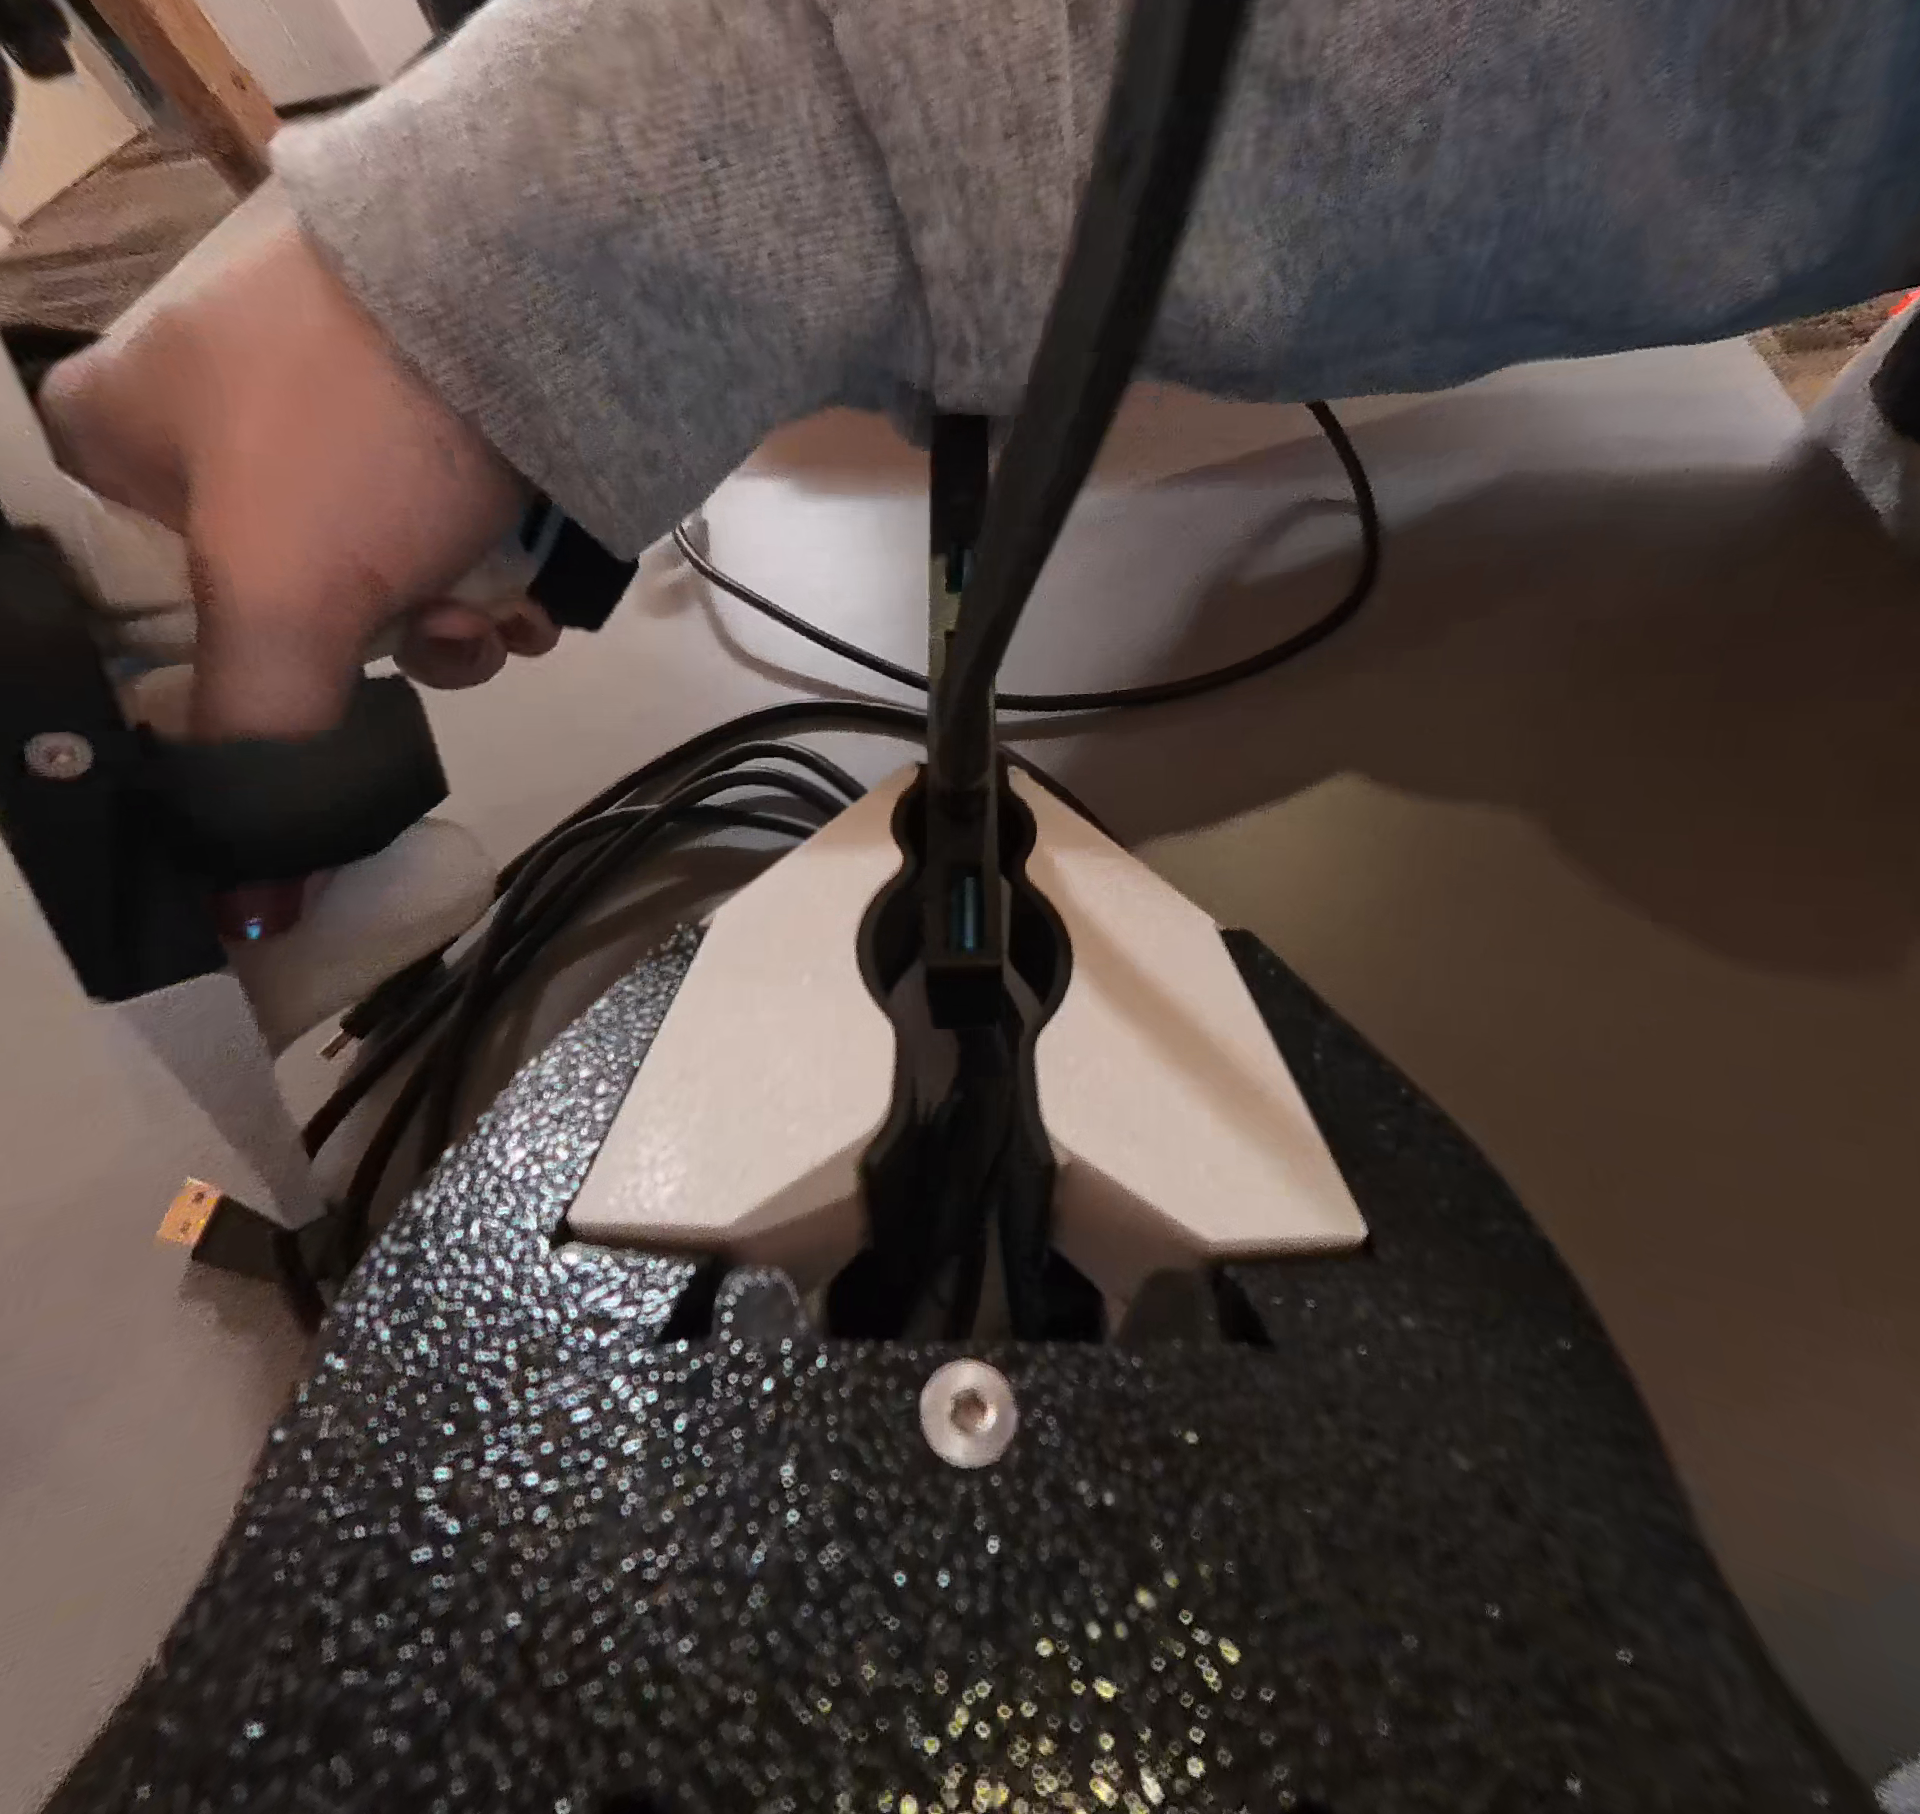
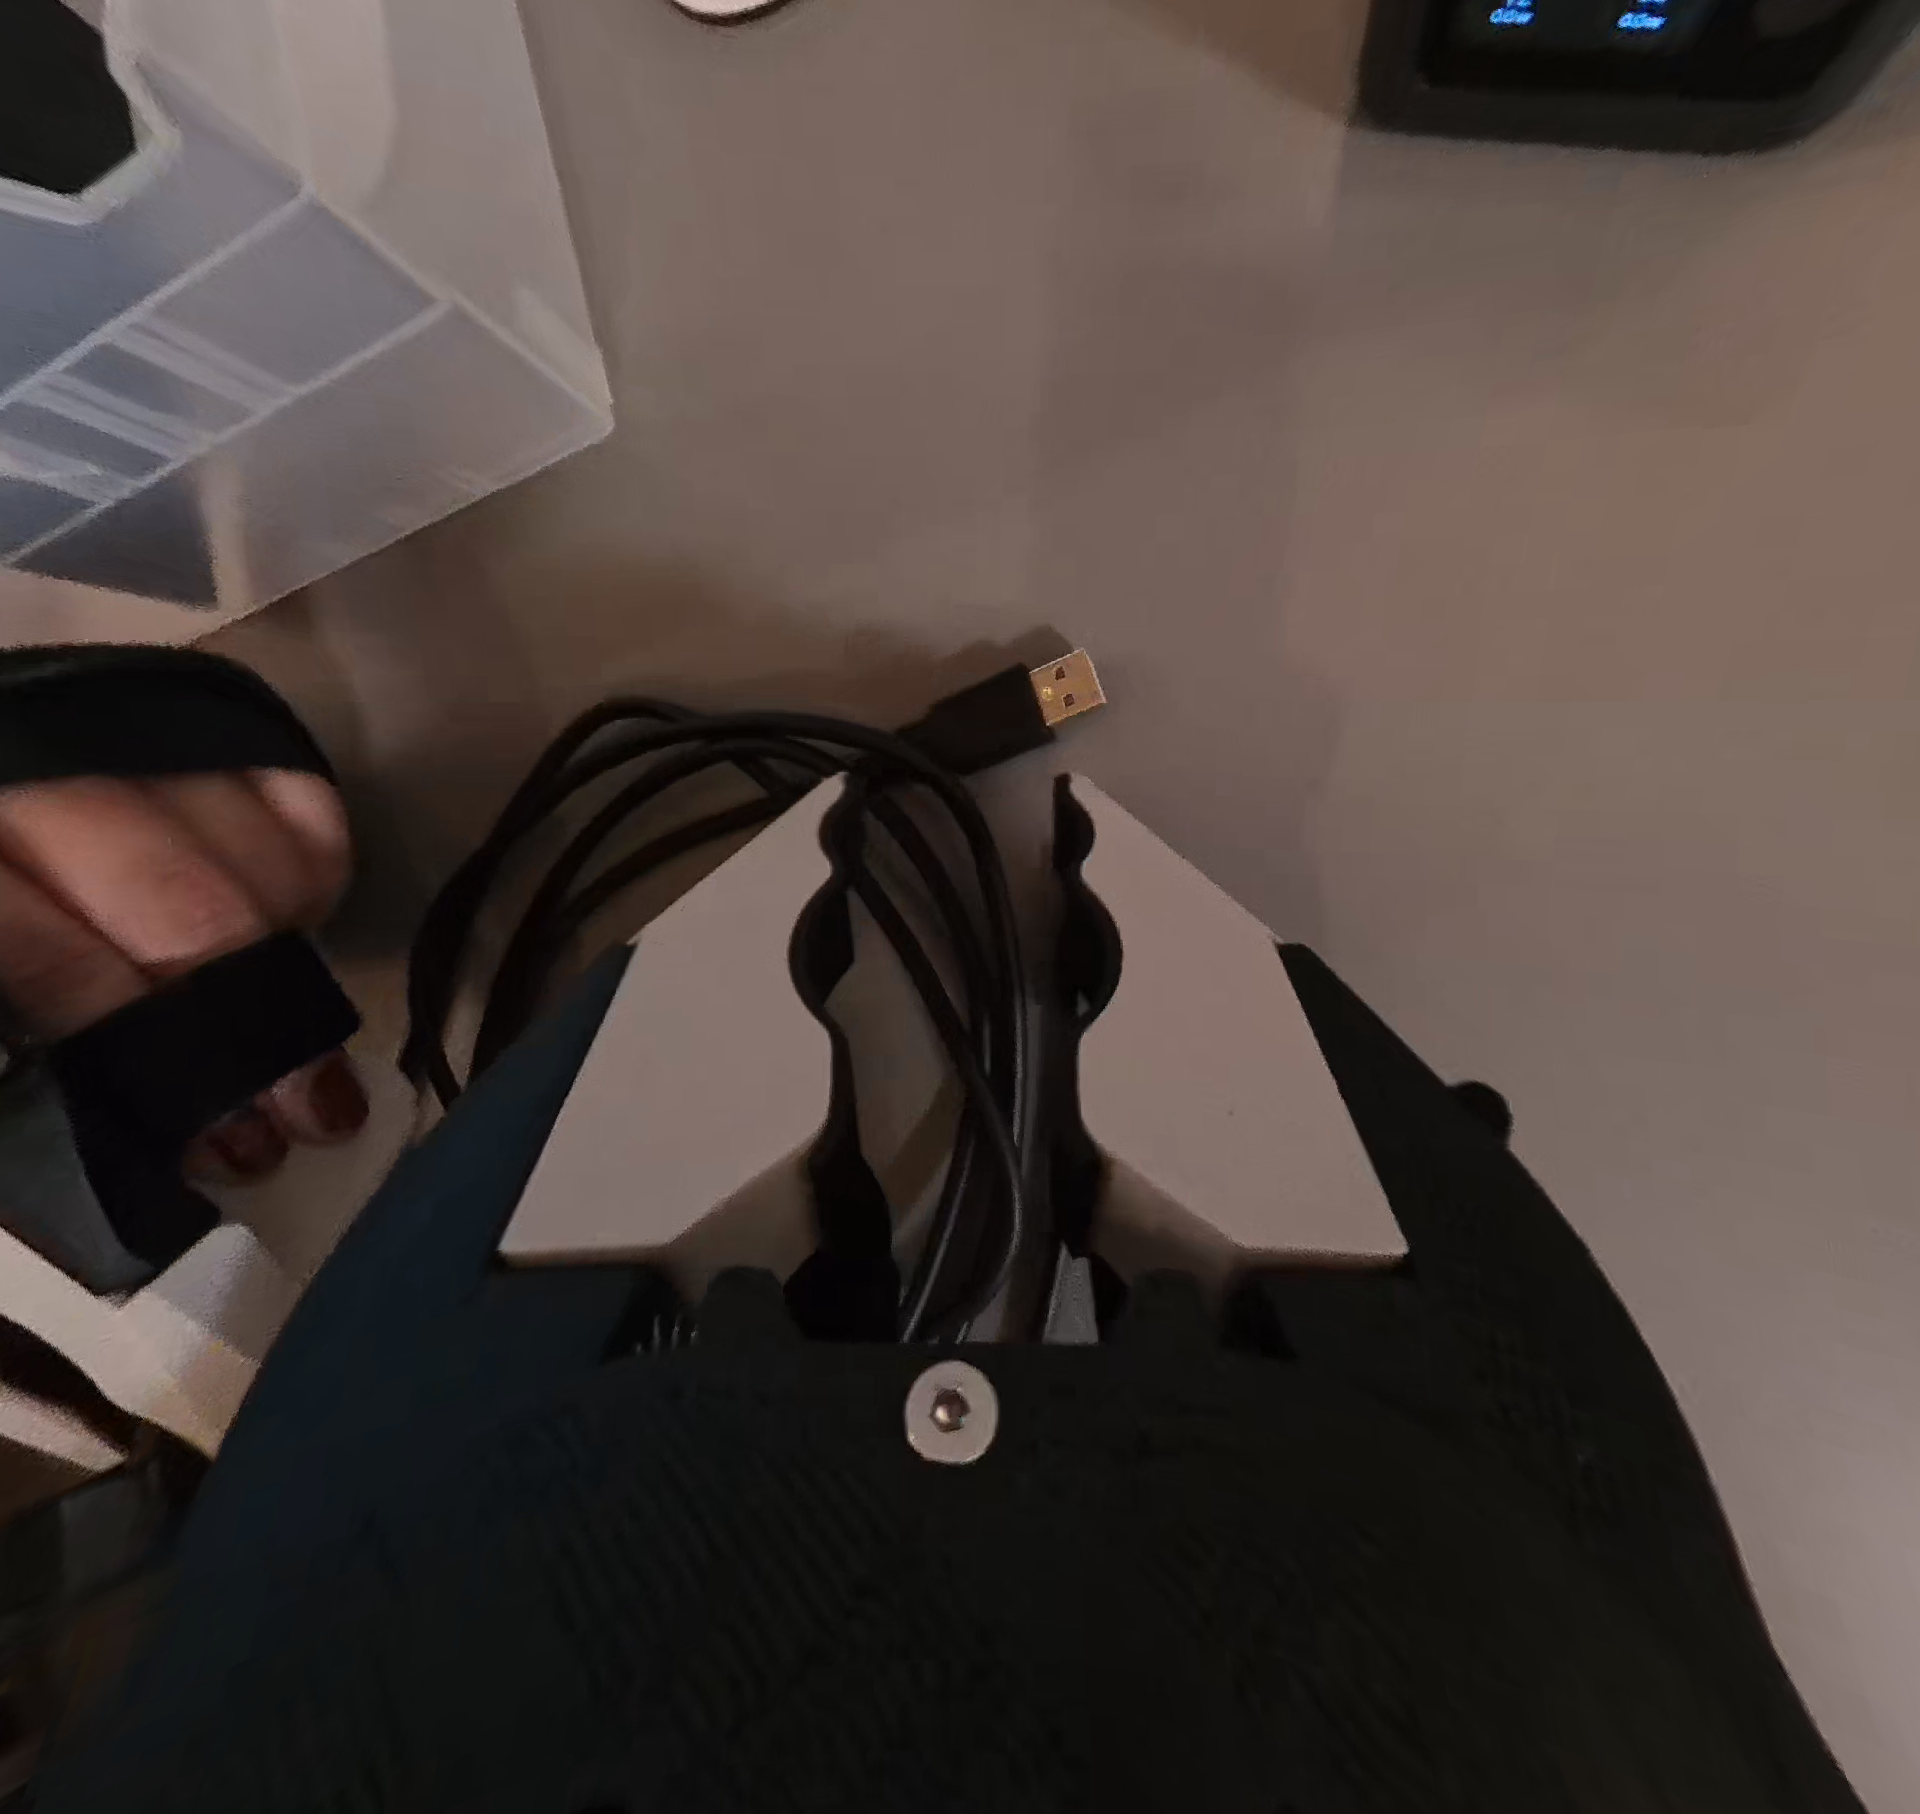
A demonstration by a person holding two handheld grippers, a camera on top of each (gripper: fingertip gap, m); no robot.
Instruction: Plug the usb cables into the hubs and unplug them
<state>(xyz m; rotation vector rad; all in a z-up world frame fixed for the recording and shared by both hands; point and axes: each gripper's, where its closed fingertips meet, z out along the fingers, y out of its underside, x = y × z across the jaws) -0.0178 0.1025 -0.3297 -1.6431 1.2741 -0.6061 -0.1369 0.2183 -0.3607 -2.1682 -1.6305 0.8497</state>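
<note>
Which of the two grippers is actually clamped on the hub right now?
The left gripper: its fingers pinch the slim black hub. The right gripper stands open over loose black cables.

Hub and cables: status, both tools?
Left tool shut on hub, held on edge. Right tool open around cable bundle; plug loose on table. Sleeve crosses left view.
</note>
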